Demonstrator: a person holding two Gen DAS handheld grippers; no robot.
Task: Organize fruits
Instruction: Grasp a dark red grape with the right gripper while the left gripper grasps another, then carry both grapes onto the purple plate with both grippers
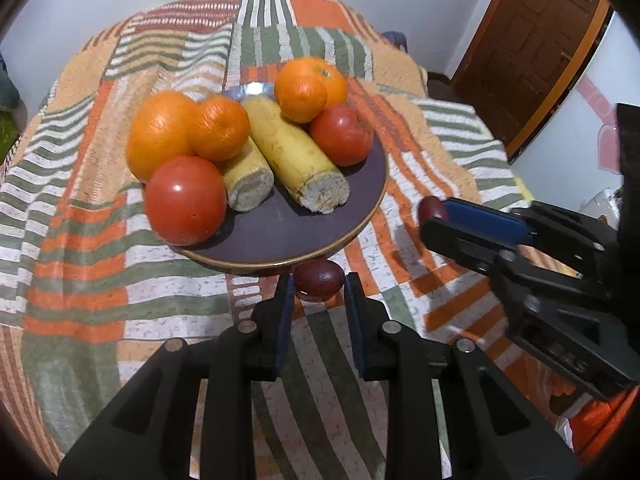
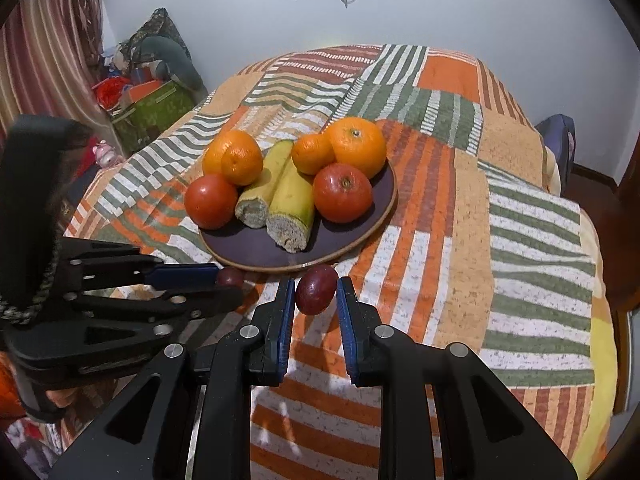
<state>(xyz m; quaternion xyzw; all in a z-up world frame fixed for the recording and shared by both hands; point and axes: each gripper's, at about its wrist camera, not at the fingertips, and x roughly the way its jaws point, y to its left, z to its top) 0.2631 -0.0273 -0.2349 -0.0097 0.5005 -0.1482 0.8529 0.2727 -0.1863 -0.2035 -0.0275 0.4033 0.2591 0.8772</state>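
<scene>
Bedspread (image 2: 460, 240); plum (image 2: 316, 289) between jaws.

A dark purple plate (image 2: 360, 236) with a thin golden rim holds bright orange oranges (image 2: 355, 145), red tomatoes (image 2: 342, 192) and yellow banana halves (image 2: 292, 200) with pale beige cut ends. The bedspread (image 2: 460, 220) is a patchwork of orange, olive-green, white and tan stripes. Both black grippers have blue pads (image 2: 285, 320), and each dark maroon plum (image 2: 316, 289) matches the other (image 1: 318, 278).
</scene>
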